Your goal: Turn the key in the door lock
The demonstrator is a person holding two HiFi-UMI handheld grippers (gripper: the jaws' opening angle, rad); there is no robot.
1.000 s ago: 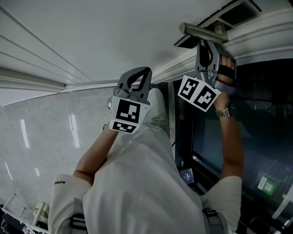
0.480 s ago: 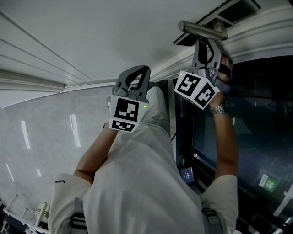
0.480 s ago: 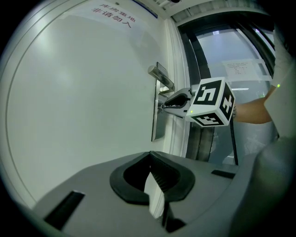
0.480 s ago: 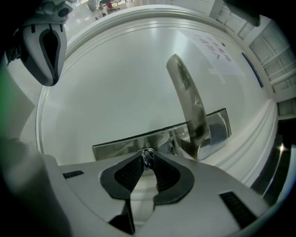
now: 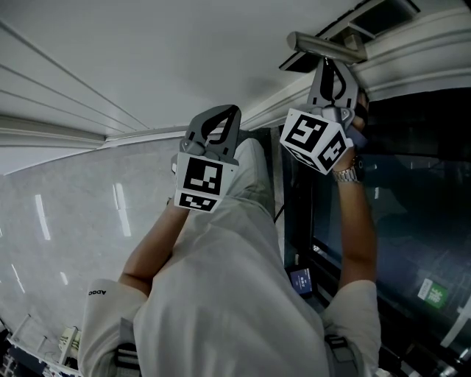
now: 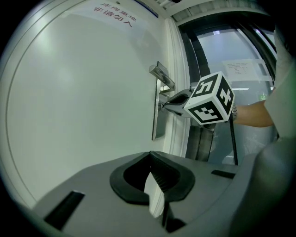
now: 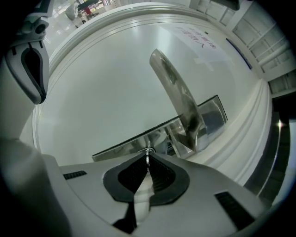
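Where the head view looks down along the person's body, a pale shirt (image 5: pixel 221 294) is seen nearest, and both forearms (image 5: pixel 360 235) are stretched forward from it. The left gripper (image 6: pixel 151 162) is held back from the door, to the left of the other one. Its jaws are brought together at the tips and nothing is found between them.

A little further out, the right gripper (image 7: pixel 147 160) is pushed up to the lock. Its marker cube (image 6: pixel 210 99) is tilted, and a wristwatch (image 5: pixel 346 174) is shown just behind it. Its jaws have just been closing and are clamped on a thin strip of metal. This appears to be the head of the key (image 7: pixel 147 153), although only its edge can be made out.

The key is set in the lock plate (image 7: pixel 122 145), just under the root of the lever handle (image 7: pixel 173 90) and about midway along the plate's length. The plate is fixed at the edge of the white door (image 7: pixel 92 83), right beside the moulded frame (image 6: pixel 177 55). A line of print (image 6: pixel 113 14) is carried toward the door's upper edge. Beyond the frame, a glazed panel (image 6: pixel 231 51) is seen.
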